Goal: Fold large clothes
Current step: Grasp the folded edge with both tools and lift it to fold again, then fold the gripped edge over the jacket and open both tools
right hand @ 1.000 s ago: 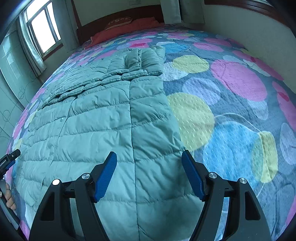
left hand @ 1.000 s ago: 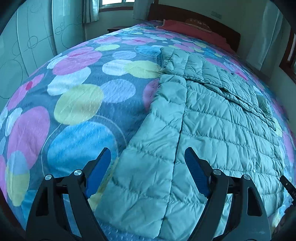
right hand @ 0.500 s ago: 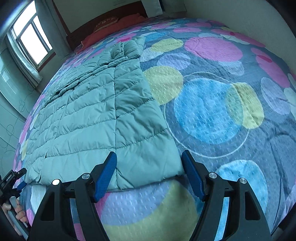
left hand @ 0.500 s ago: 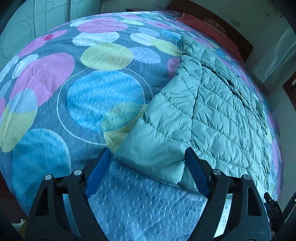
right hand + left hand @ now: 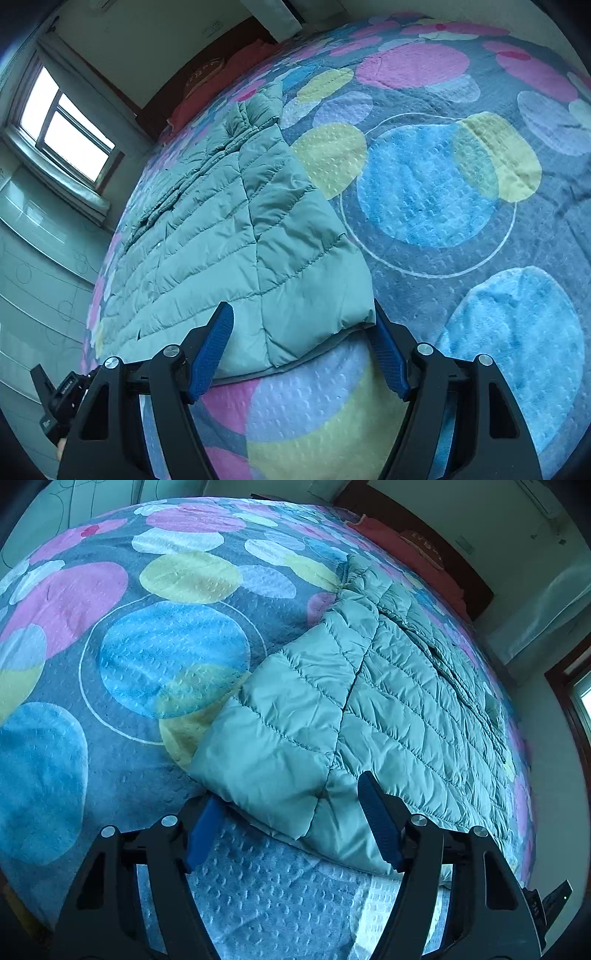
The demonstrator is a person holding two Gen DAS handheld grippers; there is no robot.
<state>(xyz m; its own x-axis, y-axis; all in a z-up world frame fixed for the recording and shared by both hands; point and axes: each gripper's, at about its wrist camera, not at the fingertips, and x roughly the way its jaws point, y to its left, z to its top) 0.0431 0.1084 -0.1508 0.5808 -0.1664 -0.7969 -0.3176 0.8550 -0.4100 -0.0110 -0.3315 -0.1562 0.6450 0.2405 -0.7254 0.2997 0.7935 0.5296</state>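
Both grippers have dropped from above the garment to its near hem within the last second. The left gripper (image 5: pixel 291 827) and right gripper (image 5: pixel 301 350) each straddle a near corner of the teal quilted jacket (image 5: pixel 388 701), jaws wide apart and gripping nothing: the fold looks about to begin. The jacket lies flat along the bed's spotted bedspread (image 5: pixel 166 653). Beyond it, a red pillow (image 5: pixel 402 546), wooden headboard (image 5: pixel 424 524) and window (image 5: pixel 66 129).
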